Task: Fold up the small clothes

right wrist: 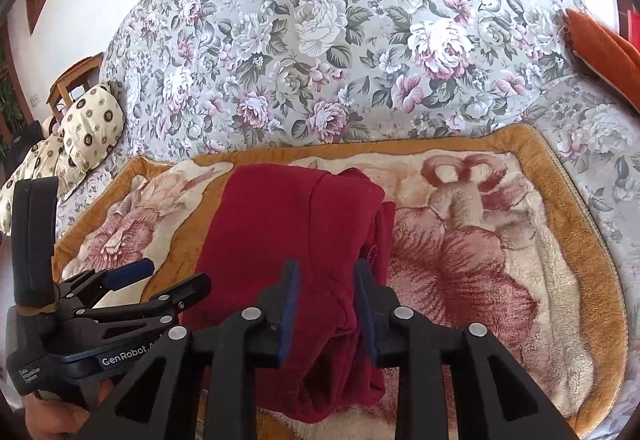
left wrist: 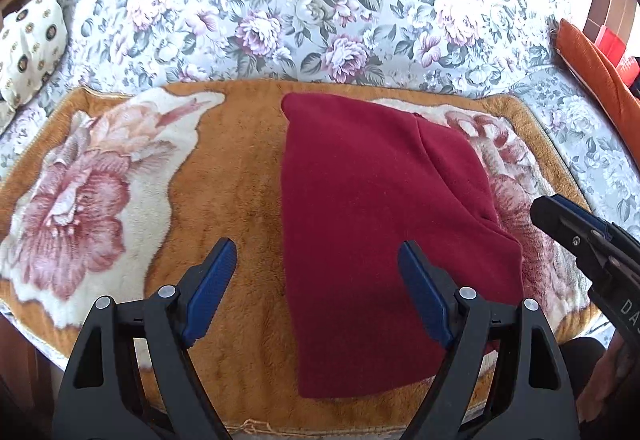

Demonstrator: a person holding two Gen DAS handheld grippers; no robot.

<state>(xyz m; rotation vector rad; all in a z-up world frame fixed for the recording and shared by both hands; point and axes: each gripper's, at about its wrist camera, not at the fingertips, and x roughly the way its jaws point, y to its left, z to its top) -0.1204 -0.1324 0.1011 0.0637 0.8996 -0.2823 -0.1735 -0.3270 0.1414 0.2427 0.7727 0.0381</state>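
A dark red fleece garment [left wrist: 384, 224] lies folded into a long strip on the plush orange blanket with pink flowers [left wrist: 224, 168]. My left gripper [left wrist: 316, 246] hovers over the garment's near left edge, open wide and holding nothing; its right finger is above the cloth and its left finger above bare blanket. In the right wrist view the garment [right wrist: 288, 224] runs away from my right gripper [right wrist: 326, 266]. That gripper's jaws stand partly apart over the near end, with a ridge of cloth between them and the pads not pressing on it. The left gripper [right wrist: 172, 274] shows at the left, a hand below it.
The blanket lies on the seat of a floral sofa [left wrist: 304, 0]. Cream patterned cushions [right wrist: 92, 120] rest at the left end, beside a wooden chair [right wrist: 76, 76]. An orange cushion [left wrist: 596, 80] sits at the right end. The blanket's front edge [left wrist: 256, 428] is close below the grippers.
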